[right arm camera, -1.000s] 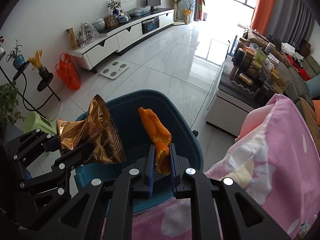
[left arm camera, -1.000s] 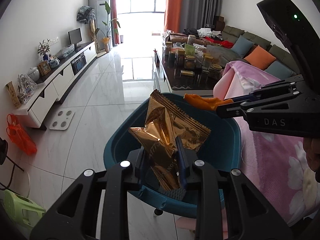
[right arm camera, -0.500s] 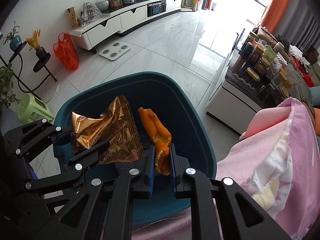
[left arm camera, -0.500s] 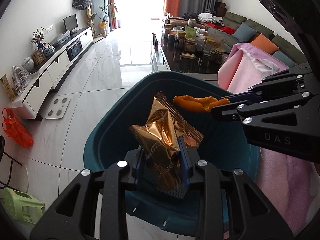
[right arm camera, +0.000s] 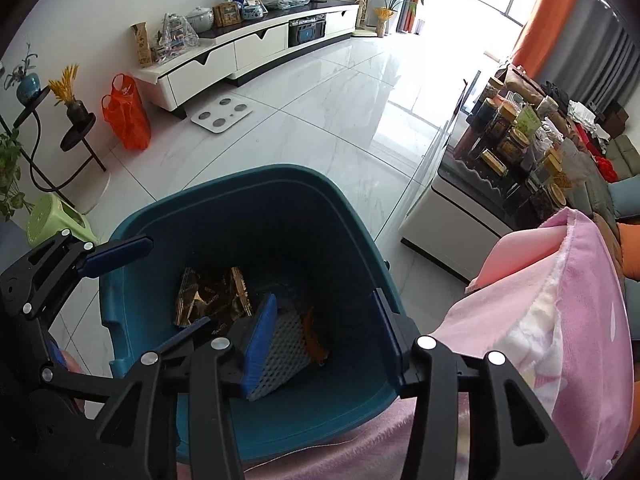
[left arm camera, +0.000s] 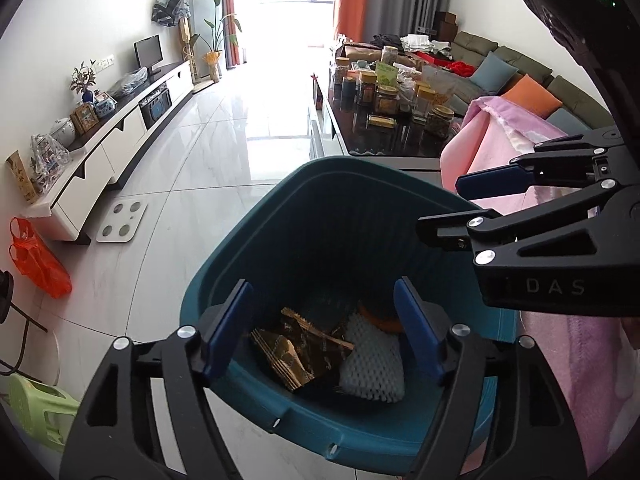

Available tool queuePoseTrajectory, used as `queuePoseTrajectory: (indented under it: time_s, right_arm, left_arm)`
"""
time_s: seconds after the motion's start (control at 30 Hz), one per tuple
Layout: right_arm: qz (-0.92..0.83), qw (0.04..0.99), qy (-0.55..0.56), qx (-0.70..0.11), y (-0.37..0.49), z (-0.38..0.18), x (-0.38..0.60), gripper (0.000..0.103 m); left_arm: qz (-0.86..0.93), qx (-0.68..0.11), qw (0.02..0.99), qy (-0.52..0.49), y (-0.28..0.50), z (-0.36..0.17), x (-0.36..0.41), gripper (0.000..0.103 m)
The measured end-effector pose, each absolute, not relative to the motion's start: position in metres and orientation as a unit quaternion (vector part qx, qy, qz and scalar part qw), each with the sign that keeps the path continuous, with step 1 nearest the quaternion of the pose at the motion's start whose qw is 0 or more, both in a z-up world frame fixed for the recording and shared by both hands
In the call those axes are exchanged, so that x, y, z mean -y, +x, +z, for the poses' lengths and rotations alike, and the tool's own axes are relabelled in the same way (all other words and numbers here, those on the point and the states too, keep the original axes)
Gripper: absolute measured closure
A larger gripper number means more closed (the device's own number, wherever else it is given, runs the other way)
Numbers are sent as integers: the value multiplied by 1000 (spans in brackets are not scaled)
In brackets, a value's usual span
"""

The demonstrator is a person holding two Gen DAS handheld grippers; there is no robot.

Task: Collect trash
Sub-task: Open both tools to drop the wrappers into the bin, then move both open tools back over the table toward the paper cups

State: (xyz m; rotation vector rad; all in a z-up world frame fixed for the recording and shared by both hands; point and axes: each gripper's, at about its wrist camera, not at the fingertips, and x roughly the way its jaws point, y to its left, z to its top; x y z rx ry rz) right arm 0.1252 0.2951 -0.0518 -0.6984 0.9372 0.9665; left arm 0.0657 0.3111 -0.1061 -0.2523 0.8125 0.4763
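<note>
A teal trash bin (left arm camera: 320, 216) (right arm camera: 240, 184) stands on the floor below both grippers. At its bottom lie a gold snack wrapper (left arm camera: 300, 348) (right arm camera: 212, 296), a white foam net sleeve (left arm camera: 374, 364) (right arm camera: 286, 348) and an orange peel (left arm camera: 378, 318) (right arm camera: 314, 342). My left gripper (left arm camera: 322, 330) is open and empty over the bin's mouth. My right gripper (right arm camera: 324, 328) is open and empty over the bin too. The right gripper also shows in the left wrist view (left arm camera: 464, 204), at the bin's right rim.
A pink blanket (right arm camera: 560, 320) (left arm camera: 500, 148) lies right of the bin. A dark coffee table with jars (left arm camera: 384, 120) (right arm camera: 508, 160) stands beyond. A white TV cabinet (right arm camera: 248, 52), orange bag (right arm camera: 126, 114), floor scale (right arm camera: 222, 114) and green stool (right arm camera: 56, 222) are to the left.
Both grippers opened. The gold wrapper fell from the left one and the orange peel from the right one; both now lie at the bin's bottom.
</note>
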Motion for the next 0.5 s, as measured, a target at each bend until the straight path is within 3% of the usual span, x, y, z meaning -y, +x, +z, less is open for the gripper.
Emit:
queuePoseTrajectory:
  time_s: [0.07, 0.13, 0.2, 0.27, 0.5]
  right_arm:
    - [439, 732, -307, -420, 127, -47, -292, 43]
    - [444, 738, -293, -415, 129, -42, -288, 39]
    - [445, 746, -280, -410, 132, -36, -283, 31]
    - [445, 754, -266, -404, 135, -30, -276, 17]
    - [437, 782, -226, -383, 143, -8, -248, 7]
  left_arm:
    - [235, -378, 887, -124, 59, -98, -312, 10]
    - [246, -367, 888, -125, 51, -89, -315, 6]
    - [252, -362, 888, -128, 45, -81, -317, 6]
    - [262, -356, 888, -127, 39, -73, -319, 6]
    - [282, -339, 889, -122, 20, -51, -314, 6]
